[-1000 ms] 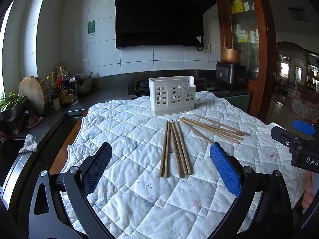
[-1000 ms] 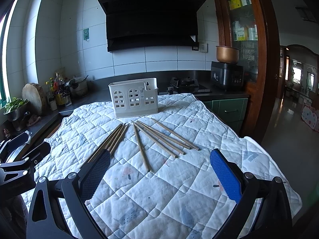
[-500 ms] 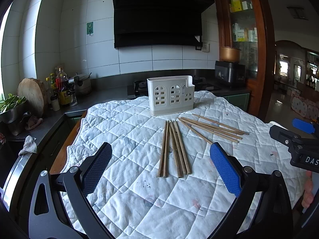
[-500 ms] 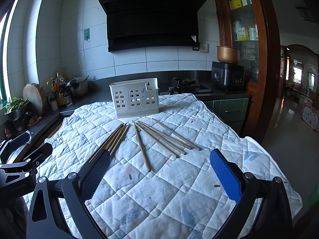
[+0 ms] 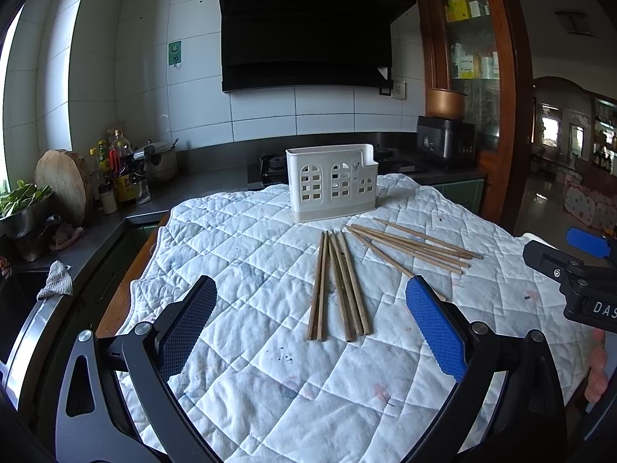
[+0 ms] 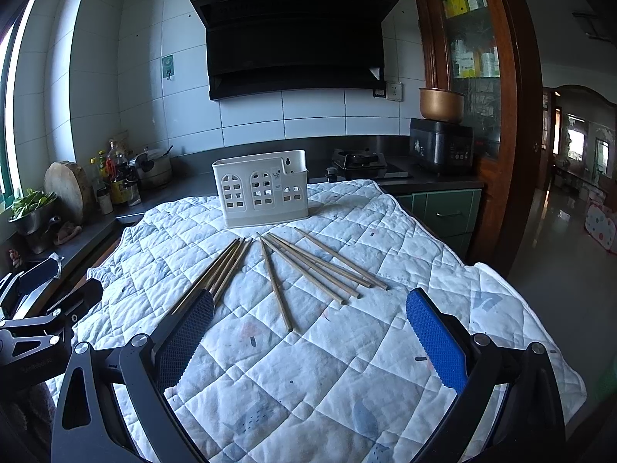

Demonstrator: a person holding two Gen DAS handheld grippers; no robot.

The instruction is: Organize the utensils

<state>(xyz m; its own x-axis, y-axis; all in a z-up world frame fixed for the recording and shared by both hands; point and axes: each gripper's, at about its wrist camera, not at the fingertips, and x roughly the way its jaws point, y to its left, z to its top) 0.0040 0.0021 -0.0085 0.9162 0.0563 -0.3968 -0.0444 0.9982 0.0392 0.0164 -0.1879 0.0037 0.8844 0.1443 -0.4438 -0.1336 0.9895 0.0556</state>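
Observation:
Several wooden chopsticks lie on a white quilted cloth (image 5: 231,254). One bundle (image 5: 339,285) lies straight ahead of my left gripper (image 5: 308,324), which is open and empty just short of its near ends. A second, fanned bundle (image 5: 416,247) lies to the right. A white plastic utensil holder (image 5: 331,185) stands upright behind them. In the right wrist view my right gripper (image 6: 308,332) is open and empty, near the end of a single chopstick (image 6: 275,285); the fanned bundle (image 6: 324,266), the left bundle (image 6: 219,270) and the holder (image 6: 266,189) lie beyond.
A dark counter runs along the left with bottles (image 5: 119,169), a round wooden board (image 5: 61,185) and a bowl of greens (image 5: 19,208). A stove (image 6: 358,162) and a black cooker (image 6: 441,146) stand behind. The cloth's edge drops off at right (image 6: 540,308).
Both grippers have shifted very slightly toward the chopsticks. Nothing on the cloth has moved and both stay open.

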